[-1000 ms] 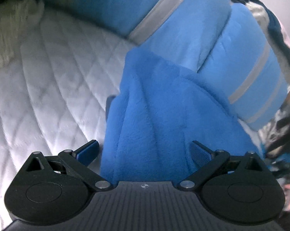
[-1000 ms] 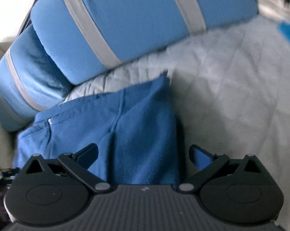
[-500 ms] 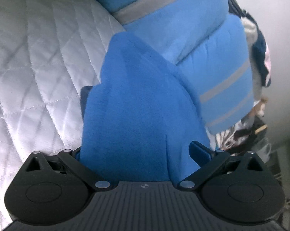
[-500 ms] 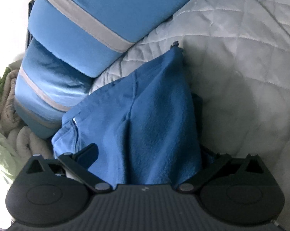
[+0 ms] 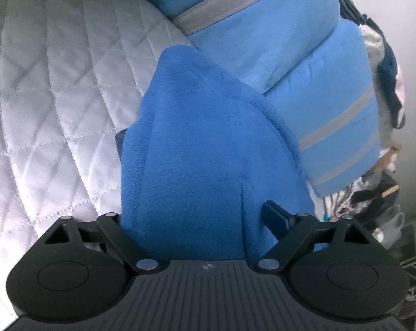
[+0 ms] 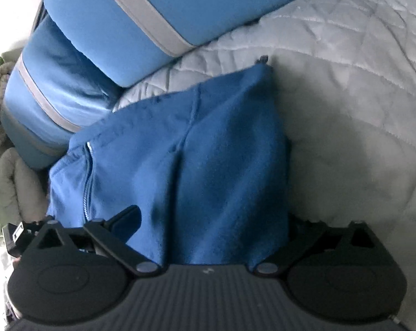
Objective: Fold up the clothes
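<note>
A blue fleece garment (image 5: 202, 149) with a zipper lies bunched on the white quilted bed (image 5: 56, 96). In the left wrist view my left gripper (image 5: 199, 218) stands wide open with the fleece draped between its fingers; the left finger is hidden under the cloth. In the right wrist view the same fleece (image 6: 208, 151) fills the gap of my right gripper (image 6: 213, 220), which is also wide open; its right finger is covered by the cloth. The zipper (image 6: 88, 176) runs down the garment's left side.
Two light blue pillows with grey stripes (image 5: 332, 96) (image 6: 125, 22) lie against the garment's far side. A heap of clothes and clutter (image 5: 384, 165) is at the bed's right edge. Beige and green blankets (image 6: 1, 138) are piled at the left.
Both grippers have pushed further into the fleece, so it now lies deeper between the fingers and covers one finger of each. The views have tilted towards the pillows.
</note>
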The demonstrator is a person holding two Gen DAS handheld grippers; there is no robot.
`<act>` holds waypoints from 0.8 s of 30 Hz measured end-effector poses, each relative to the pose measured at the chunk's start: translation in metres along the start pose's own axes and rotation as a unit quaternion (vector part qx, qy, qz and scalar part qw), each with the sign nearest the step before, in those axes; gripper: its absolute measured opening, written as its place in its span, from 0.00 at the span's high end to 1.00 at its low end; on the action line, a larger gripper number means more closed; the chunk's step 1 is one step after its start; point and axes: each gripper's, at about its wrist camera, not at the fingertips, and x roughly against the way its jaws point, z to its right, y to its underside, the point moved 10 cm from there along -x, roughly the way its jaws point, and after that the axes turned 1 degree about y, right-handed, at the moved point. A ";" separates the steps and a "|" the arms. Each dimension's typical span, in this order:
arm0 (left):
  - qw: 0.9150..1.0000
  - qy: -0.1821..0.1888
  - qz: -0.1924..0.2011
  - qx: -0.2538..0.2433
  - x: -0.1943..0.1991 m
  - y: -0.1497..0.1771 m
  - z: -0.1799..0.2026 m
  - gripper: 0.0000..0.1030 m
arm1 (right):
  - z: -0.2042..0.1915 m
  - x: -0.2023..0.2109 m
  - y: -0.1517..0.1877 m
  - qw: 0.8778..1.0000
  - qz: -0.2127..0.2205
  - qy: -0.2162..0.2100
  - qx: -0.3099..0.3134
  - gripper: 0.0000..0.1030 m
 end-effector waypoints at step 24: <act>0.999 -0.026 0.038 -0.012 0.003 -0.001 0.017 0.62 | -0.001 -0.011 0.003 0.992 0.036 -0.106 -0.057 0.62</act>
